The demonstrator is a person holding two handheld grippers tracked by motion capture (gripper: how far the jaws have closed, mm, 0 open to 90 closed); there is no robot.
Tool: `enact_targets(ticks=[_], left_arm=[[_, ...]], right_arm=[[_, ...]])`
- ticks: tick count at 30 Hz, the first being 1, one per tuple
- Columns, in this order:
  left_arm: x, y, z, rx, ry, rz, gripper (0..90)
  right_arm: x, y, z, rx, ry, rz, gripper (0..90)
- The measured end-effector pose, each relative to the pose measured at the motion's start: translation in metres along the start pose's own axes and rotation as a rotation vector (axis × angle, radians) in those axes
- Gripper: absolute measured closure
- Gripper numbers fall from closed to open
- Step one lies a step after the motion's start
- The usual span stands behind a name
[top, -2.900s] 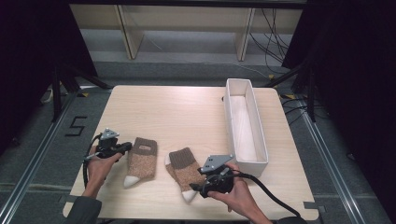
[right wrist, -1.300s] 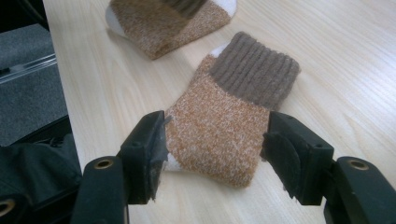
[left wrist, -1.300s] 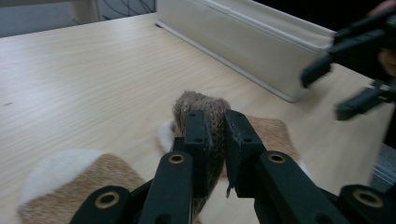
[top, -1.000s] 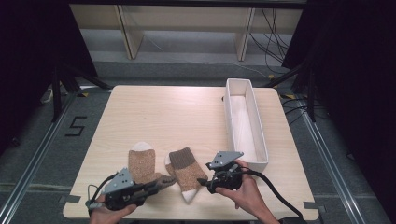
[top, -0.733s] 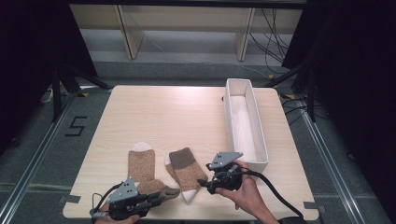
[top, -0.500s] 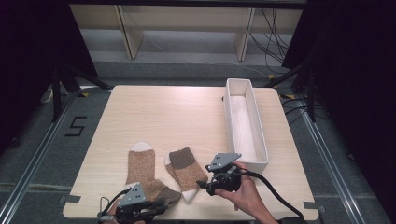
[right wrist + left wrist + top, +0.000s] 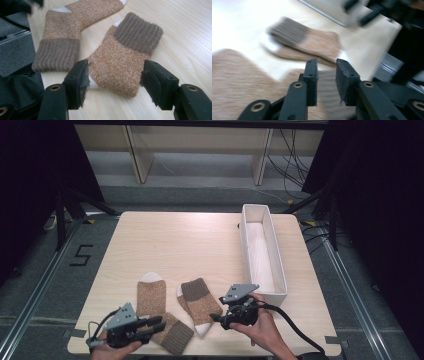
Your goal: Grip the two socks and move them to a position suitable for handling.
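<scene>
right sock (image 7: 120,67) is framed between the wide-apart jaws of the right gripper (image 7: 113,85), while left sock (image 7: 160,315) lies under the left gripper (image 7: 325,82), jaws narrowly parted, nothing clamped.

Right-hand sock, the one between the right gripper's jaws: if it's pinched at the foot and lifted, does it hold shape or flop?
Likely flops: the right sock is soft fuzzy knit lying flat on the table, so its ribbed cuff would probably droop. Probably light, unlikely to slip from the right gripper, whose jaws are open around its foot.
</scene>
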State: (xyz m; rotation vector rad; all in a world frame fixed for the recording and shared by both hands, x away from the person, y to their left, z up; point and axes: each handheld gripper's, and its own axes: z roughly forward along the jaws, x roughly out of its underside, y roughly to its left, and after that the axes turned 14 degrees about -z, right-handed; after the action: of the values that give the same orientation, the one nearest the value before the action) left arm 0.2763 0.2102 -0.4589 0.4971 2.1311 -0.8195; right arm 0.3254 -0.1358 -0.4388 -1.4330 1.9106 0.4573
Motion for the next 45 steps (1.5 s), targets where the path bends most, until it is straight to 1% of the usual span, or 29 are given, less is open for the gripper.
enact_targets(ticks=[1,2,5,6,7,8,9,11,12,15,17,20,21,22,23,24,29,31,32,34,36,37,38,39,40,41,43,44,45], left_arm=[[-0.004,0.009,-0.001,-0.031,0.003,0.008,72.6],[-0.007,0.017,0.000,-0.064,0.000,0.001,73.5],[-0.014,0.041,0.003,-0.127,0.015,-0.005,77.0],[-0.014,0.049,0.006,-0.145,0.018,-0.016,78.3],[-0.015,0.056,0.008,-0.159,0.038,-0.022,79.8],[-0.015,0.063,0.012,-0.166,0.038,-0.040,81.6],[-0.016,0.071,0.014,-0.177,0.062,-0.029,83.2],[-0.015,0.079,0.022,-0.188,0.069,-0.046,86.3],[-0.016,0.082,0.024,-0.197,0.090,-0.040,87.1],[-0.017,0.088,0.032,-0.200,0.102,-0.046,88.9],[-0.019,0.092,0.036,-0.204,0.115,-0.047,89.1],[-0.020,0.098,0.044,-0.215,0.140,-0.056,89.2],[-0.020,0.100,0.046,-0.222,0.148,-0.047,89.2],[-0.019,0.101,0.049,-0.229,0.152,-0.048,89.1],[-0.019,0.103,0.050,-0.240,0.180,-0.035,89.1],[-0.019,0.105,0.052,-0.236,0.185,-0.038,89.1],[-0.020,0.106,0.054,-0.243,0.184,-0.041,89.2],[-0.021,0.107,0.054,-0.245,0.199,-0.030,89.3],[-0.020,0.106,0.056,-0.246,0.175,-0.039,89.3],[-0.022,0.107,0.056,-0.255,0.189,-0.029,89.4],[-0.023,0.107,0.057,-0.258,0.192,-0.018,89.4],[-0.023,0.108,0.057,-0.269,0.182,-0.016,89.4],[-0.024,0.109,0.058,-0.263,0.177,-0.022,89.5],[-0.025,0.110,0.059,-0.278,0.177,-0.025,89.5],[-0.027,0.112,0.059,-0.275,0.187,-0.021,89.5],[-0.028,0.113,0.059,-0.275,0.183,-0.027,89.5],[-0.030,0.116,0.060,-0.293,0.175,-0.025,89.5],[-0.032,0.117,0.060,-0.309,0.185,-0.014,89.5],[-0.032,0.118,0.061,-0.319,0.176,-0.022,89.5]], right_arm=[[0.000,0.001,0.000,0.002,-0.003,0.003,39.0],[-0.001,0.000,0.001,-0.003,-0.012,-0.014,39.1],[-0.001,0.003,0.002,-0.016,-0.016,0.005,39.7],[-0.002,0.004,0.002,-0.029,-0.020,0.000,40.1],[-0.002,0.005,0.003,-0.038,-0.030,-0.008,40.6],[-0.002,0.006,0.004,-0.050,-0.030,-0.017,40.9],[-0.003,0.007,0.006,-0.057,-0.033,-0.023,41.1],[-0.004,0.010,0.008,-0.070,-0.026,-0.029,42.2],[-0.004,0.010,0.009,-0.085,-0.030,-0.033,43.2],[-0.006,0.014,0.014,-0.111,-0.029,-0.031,44.8],[-0.009,0.019,0.020,-0.133,-0.034,-0.050,46.4],[-0.014,0.030,0.030,-0.155,-0.015,-0.077,48.4],[-0.016,0.032,0.035,-0.171,-0.013,-0.101,49.0],[-0.018,0.034,0.040,-0.174,0.000,-0.113,49.0],[-0.019,0.036,0.045,-0.171,0.012,-0.123,49.0],[-0.021,0.039,0.051,-0.168,0.023,-0.116,49.1],[-0.029,0.045,0.075,-0.180,0.065,-0.158,49.4],[-0.029,0.048,0.084,-0.204,0.079,-0.157,51.0],[-0.028,0.049,0.089,-0.215,0.096,-0.145,52.8],[-0.023,0.050,0.098,-0.223,0.124,-0.125,56.2],[-0.022,0.048,0.099,-0.236,0.118,-0.109,66.3],[-0.023,0.046,0.097,-0.241,0.111,-0.118,71.7],[-0.023,0.046,0.094,-0.242,0.105,-0.121,75.5],[-0.023,0.046,0.092,-0.248,0.104,-0.119,77.3],[-0.023,0.047,0.089,-0.262,0.100,-0.122,78.4],[-0.023,0.047,0.085,-0.259,0.089,-0.131,79.2],[-0.025,0.046,0.074,-0.249,0.082,-0.140,79.9],[-0.026,0.044,0.069,-0.244,0.063,-0.147,80.0],[-0.027,0.042,0.065,-0.241,0.055,-0.148,80.0]])
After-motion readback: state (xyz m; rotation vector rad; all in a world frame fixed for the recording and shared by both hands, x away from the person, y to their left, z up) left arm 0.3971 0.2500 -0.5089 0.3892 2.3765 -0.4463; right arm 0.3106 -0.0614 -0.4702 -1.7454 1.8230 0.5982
